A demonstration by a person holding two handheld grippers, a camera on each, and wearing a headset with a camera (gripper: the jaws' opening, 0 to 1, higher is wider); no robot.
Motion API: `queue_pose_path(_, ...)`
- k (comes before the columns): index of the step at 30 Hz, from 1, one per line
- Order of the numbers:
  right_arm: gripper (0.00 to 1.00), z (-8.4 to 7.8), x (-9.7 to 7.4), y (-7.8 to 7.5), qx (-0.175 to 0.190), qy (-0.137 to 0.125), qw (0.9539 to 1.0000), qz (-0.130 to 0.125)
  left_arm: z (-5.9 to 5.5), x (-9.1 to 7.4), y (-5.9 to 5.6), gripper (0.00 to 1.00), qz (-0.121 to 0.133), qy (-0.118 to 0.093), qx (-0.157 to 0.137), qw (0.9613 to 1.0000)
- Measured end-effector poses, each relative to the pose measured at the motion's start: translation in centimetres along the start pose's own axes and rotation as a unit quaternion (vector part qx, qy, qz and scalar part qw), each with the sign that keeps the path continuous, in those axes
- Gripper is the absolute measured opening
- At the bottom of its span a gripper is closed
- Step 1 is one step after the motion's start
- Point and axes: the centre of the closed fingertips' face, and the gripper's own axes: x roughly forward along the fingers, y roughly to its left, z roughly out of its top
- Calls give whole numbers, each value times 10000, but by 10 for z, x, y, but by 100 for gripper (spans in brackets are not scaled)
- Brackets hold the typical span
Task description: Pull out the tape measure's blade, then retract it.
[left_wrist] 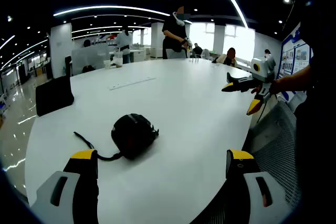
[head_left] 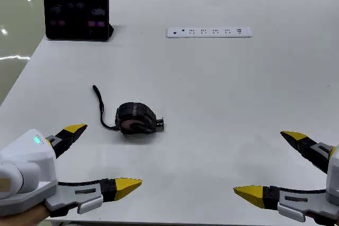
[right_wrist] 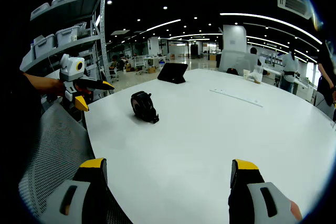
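Tape measure point(head_left: 136, 118) on the table point(head_left: 228, 93), its outlet end hard to make out. My left gripper point(head_left: 112, 154) and right gripper point(head_left: 258, 161), bodies cropped, sit nearer me either side of it, jaws wide apart, empty.

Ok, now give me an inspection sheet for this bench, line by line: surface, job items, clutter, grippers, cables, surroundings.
Surface: white table, plain, no spills or marks seen.
Job's things: dark tape measure lying on the table, blade not drawn out; its wrist strap trails away from the case.
Clutter: white power strip and a dark tablet propped up, both at the far side, apart from the tape measure.
Grippers: left gripper and right gripper both open, holding nothing, near the front edge, neither touching the tape measure.
Cables: nothing seen.
Surroundings: open office; a person stands beyond the table; shelves with bins to one side.
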Motion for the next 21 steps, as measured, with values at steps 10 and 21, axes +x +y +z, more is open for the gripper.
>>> queue_pose_path(10, 98, 0, 1, 0, 20, -4, 10000, -2, 0, 0, 1, 99, 1, -7, 0, 10000)
queue_pose_path(21, 99, 0, 0, -2, 26, -25, 10000, -49, 0, 1, -1, 99, -35, 4, 10, 10000)
